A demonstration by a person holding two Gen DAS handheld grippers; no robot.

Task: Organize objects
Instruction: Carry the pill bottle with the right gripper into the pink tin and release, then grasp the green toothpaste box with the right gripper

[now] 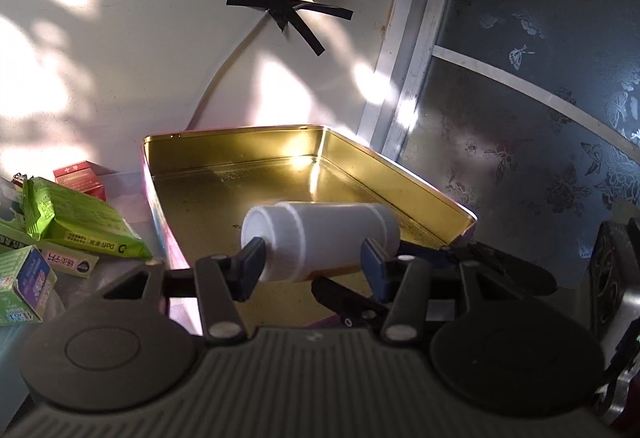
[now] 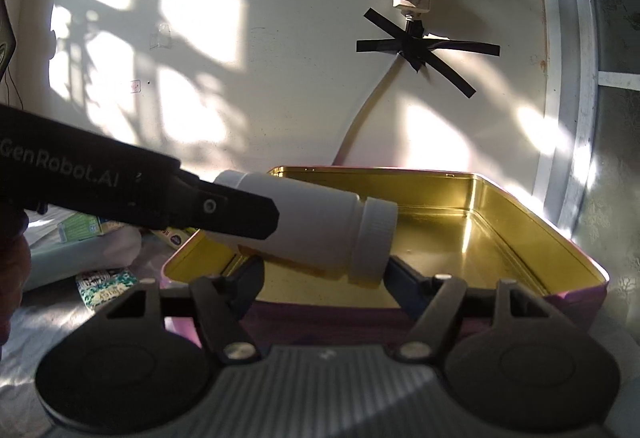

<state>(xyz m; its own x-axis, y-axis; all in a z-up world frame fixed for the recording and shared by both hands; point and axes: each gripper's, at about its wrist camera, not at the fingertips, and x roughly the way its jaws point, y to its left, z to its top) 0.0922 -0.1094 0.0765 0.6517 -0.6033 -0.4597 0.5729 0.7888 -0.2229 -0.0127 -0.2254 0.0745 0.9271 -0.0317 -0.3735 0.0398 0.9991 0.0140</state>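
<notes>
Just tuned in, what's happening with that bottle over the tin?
The left tongs hold a white pill bottle sideways, gripped end to end, above the open gold tin, which has nothing in it yet. The right tongs wait open at the tin's near edge. Green packets lie beside the tin.

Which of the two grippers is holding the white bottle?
The left gripper: its fingers clamp the white bottle sideways above the gold tin. The right gripper is open and empty, its fingers only near the tin's front edge.
</notes>
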